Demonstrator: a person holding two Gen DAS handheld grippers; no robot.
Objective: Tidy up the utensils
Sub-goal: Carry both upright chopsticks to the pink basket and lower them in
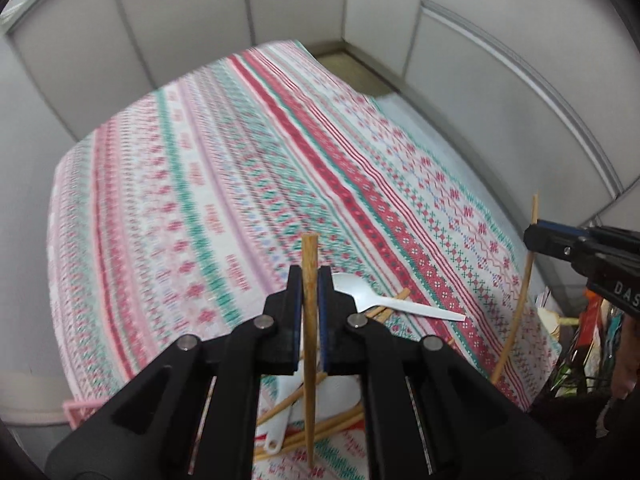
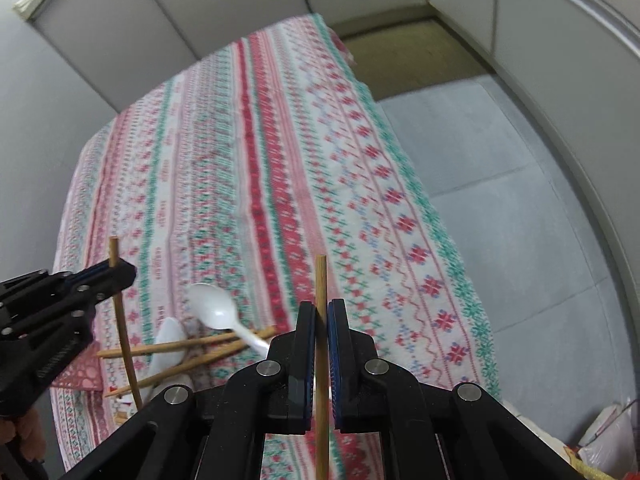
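My left gripper (image 1: pixel 310 276) is shut on a wooden chopstick (image 1: pixel 309 252), holding it upright above the patterned tablecloth (image 1: pixel 200 184). My right gripper (image 2: pixel 321 308) is shut on a second chopstick (image 2: pixel 321 276), also lifted off the table. Each gripper shows in the other's view, the right gripper (image 1: pixel 534 236) with its bent-looking chopstick (image 1: pixel 520 308) and the left gripper (image 2: pixel 122 270) with its stick (image 2: pixel 127 344). Below them, a white plastic spoon (image 2: pixel 212 306) lies across several loose chopsticks (image 2: pixel 188 346). A second white spoon (image 2: pixel 168 338) lies under those sticks.
A pink perforated basket (image 2: pixel 76 374) sits at the table's near left corner. The table's right edge drops to grey floor (image 2: pixel 520 220). Grey partition walls (image 1: pixel 180 20) close in the far side. Bags and clutter (image 1: pixel 592 340) stand beside the near right corner.
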